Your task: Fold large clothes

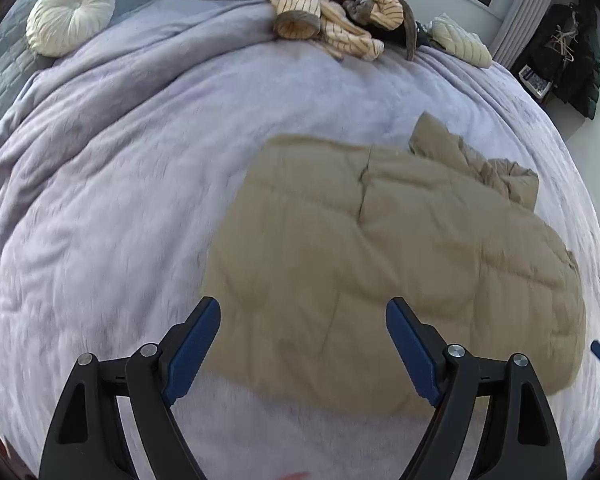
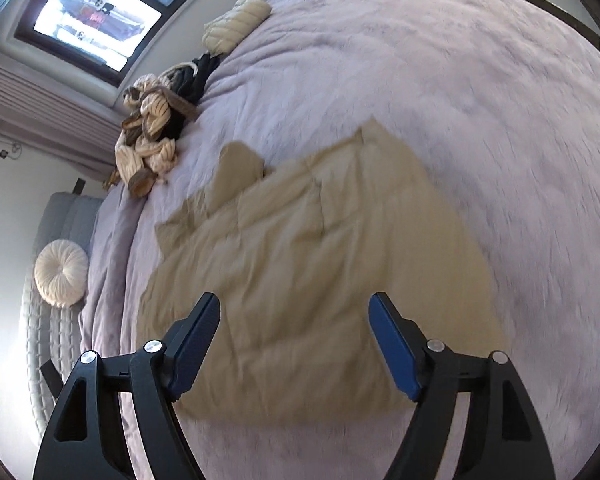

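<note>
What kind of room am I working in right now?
Most likely a bedroom: the tan quilted garment lies on a wide bed under a lilac fleece blanket, with a round cream pleated cushion by the grey padded headboard, and a window beyond.

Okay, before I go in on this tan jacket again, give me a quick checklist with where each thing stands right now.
1. Left gripper open, nothing held: ok.
2. Right gripper open, nothing held: ok.
3. Tan jacket lying on the lavender blanket: ok.
4. Jacket flat and smooth: not ok, a sleeve is bunched at its far edge.
5. Striped clothes pile apart from the jacket: ok.
6. Zipper or front closed: cannot tell, too blurred.
</note>
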`<state>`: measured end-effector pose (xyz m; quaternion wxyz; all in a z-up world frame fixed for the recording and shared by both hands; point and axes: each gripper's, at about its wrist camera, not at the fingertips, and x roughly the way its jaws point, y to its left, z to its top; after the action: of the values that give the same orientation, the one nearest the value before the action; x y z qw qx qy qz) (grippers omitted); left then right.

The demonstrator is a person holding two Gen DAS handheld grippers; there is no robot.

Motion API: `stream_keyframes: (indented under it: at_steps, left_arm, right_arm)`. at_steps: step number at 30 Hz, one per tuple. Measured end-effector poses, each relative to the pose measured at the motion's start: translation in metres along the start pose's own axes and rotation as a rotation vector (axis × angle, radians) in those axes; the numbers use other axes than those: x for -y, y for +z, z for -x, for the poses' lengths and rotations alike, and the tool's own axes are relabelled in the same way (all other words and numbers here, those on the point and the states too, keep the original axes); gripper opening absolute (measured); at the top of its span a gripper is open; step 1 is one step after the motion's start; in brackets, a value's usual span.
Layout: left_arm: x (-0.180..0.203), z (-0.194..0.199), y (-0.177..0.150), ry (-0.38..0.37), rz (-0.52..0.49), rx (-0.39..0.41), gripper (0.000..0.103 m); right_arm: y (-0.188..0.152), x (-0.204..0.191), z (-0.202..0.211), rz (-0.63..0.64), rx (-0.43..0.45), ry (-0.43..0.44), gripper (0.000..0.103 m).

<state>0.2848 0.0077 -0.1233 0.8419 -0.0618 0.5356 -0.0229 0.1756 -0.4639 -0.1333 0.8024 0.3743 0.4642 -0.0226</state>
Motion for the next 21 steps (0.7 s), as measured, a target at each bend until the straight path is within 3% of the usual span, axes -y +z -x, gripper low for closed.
stream_keyframes:
  at_steps: [3,4,9,14,21]
  left_arm:
    - [-0.003,0.003,-0.015,-0.011,0.014,-0.019,0.103]
    - [-0.003,0.002,-0.02,-0.018,0.01,-0.03,0.103]
    - [-0.004,-0.007,-0.037,-0.039,0.016,-0.075,0.103]
    - [-0.017,-0.026,-0.046,-0.079,0.079,-0.136,0.103]
    - [-0.047,-0.046,-0.061,-0.226,0.195,-0.187,0.103]
  right_arm:
    - [-0.017,0.005,0.002,-0.014,-0.016,0.004,0.101]
    - [-0.022,0.006,0.003,-0.017,-0.01,0.003,0.103]
    - [-0.04,0.016,0.003,-0.063,-0.013,0.009,0.103]
    - [-0.056,0.029,-0.013,-0.143,-0.104,0.048,0.103]
    - [-0.074,0.051,-0.029,-0.246,-0.151,0.106,0.103]
